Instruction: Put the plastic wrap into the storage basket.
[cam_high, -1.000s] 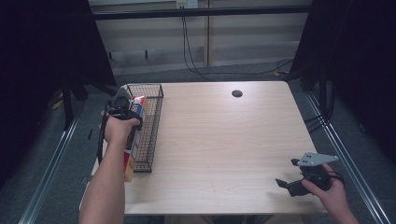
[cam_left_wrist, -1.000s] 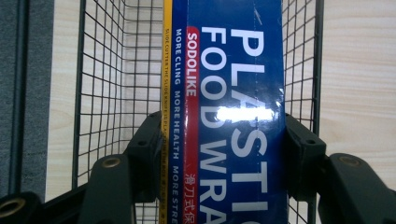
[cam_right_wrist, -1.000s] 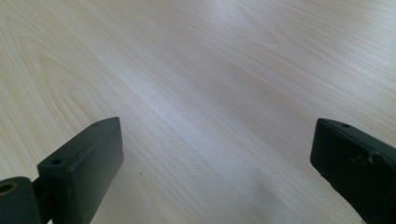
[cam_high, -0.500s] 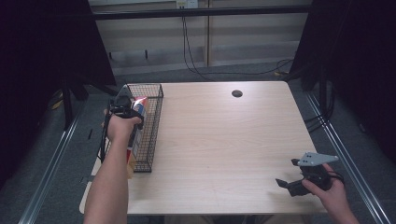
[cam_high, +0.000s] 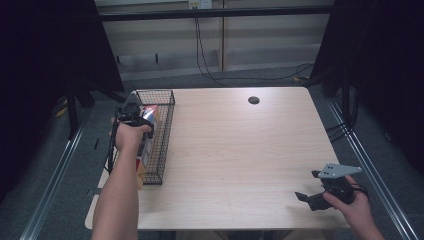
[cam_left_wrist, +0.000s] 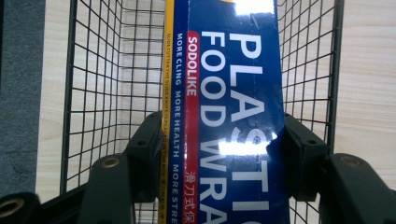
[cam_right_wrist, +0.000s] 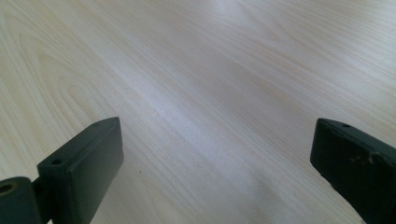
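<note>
Wire mesh forms the basket (cam_high: 165, 145) at the 9 o'clock edge of the pale wood bench (cam_high: 240, 160). Left tongs (cam_high: 131, 114) are closed on a blue plastic-wrap box (cam_left_wrist: 229, 116), one pad on each long side, as seen in the left gripper view. From above, the box (cam_high: 148, 134) stands inside the basket, lengthwise along it, its far end toward 12 o'clock. Whether its underside rests on the basket floor cannot be told.

Right tongs (cam_high: 311, 196) sit near the 4 o'clock corner of the bench, jaws wide apart with nothing between them; the right gripper view shows bare wood between the two pads (cam_right_wrist: 84, 163).

Judgement: the step in hand looks like handling the box at the basket, either seating it or drawing it out; the pictures do not settle which.

Recommendations for clean execution:
- Keep the box parallel to the long basket walls; a skewed box will catch a corner on the mesh.
- Move it straight up or down, not sideways, as the walls stand close on either side.
- If releasing, confirm the box rests on the floor first, then open fully before lifting clear.
- The basket is light and near the bench edge; the free right tongs could steady it.
</note>
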